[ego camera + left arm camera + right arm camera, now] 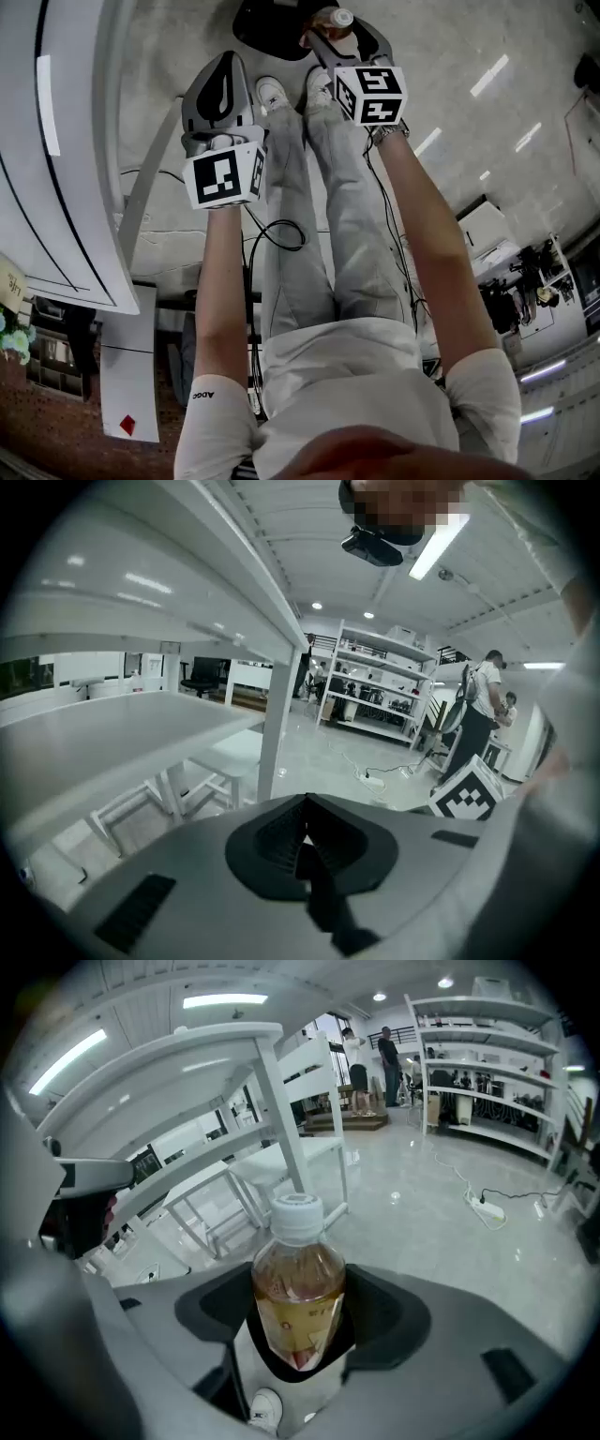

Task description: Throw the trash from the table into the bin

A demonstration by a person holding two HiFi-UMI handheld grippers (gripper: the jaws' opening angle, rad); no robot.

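Observation:
A clear plastic bottle (298, 1302) of amber drink with a white cap is clamped between the jaws of my right gripper (298, 1340), cap pointing away from it. In the head view that bottle (334, 21) hangs over the edge of a black round bin (267, 28) on the floor, just beyond the person's shoes. My right gripper (345, 33) points steeply down at it. My left gripper (223, 80) hangs beside it to the left, also pointing down, its jaws shut with nothing between them (305, 841).
A white table (66, 187) stands at the left, its leg and top close to the left gripper (272, 714). Black cables (281, 234) lie on the grey floor by the person's legs. Shelving (375, 691) and people stand far off.

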